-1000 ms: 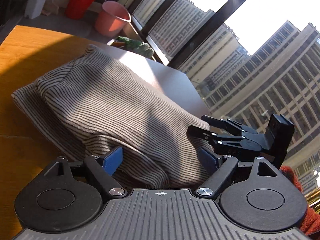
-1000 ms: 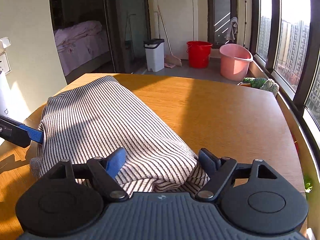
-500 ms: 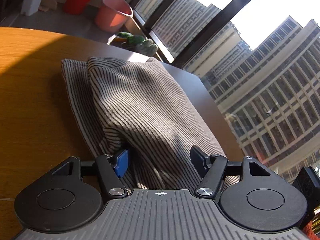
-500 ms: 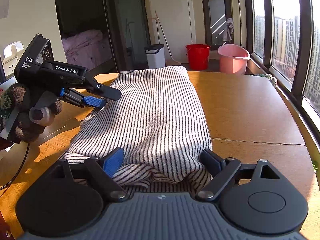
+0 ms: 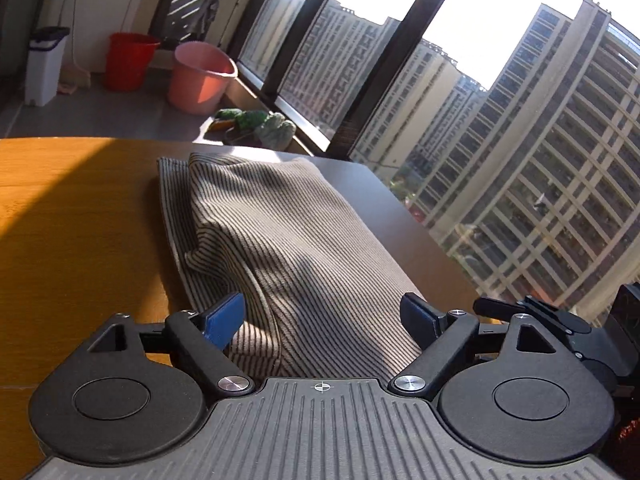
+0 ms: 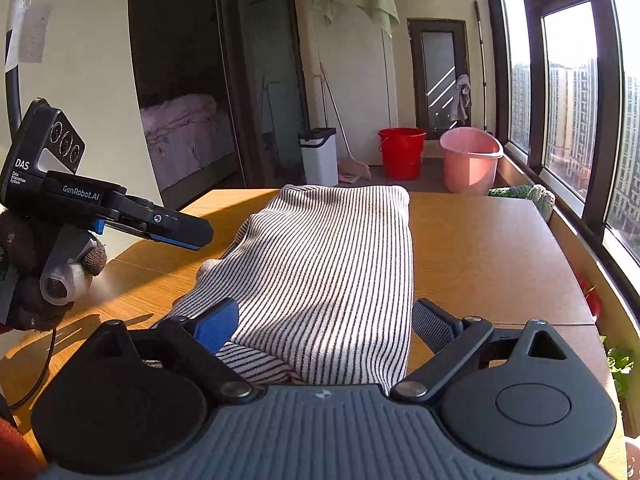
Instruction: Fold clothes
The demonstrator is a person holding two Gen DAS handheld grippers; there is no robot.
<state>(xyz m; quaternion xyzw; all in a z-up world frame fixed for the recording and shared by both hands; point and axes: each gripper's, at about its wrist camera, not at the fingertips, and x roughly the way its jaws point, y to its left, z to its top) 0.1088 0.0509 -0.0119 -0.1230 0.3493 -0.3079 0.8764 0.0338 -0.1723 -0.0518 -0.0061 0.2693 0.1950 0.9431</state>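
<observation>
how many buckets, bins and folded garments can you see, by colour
red bucket: 1
pink bucket: 1
white bin with dark lid: 1
striped garment on the wooden table: 1
total: 4

Striped garment (image 6: 328,280) near edge (both views) hidden behind gripper bodies.

Beyond the far edge of the wooden surface (image 6: 480,240), a red bucket (image 6: 401,153) and a pink bucket (image 6: 470,165) stand on the floor just beside each other. A white bin (image 6: 319,156) stands left of them, with a broom (image 6: 344,148) against the wall.
</observation>
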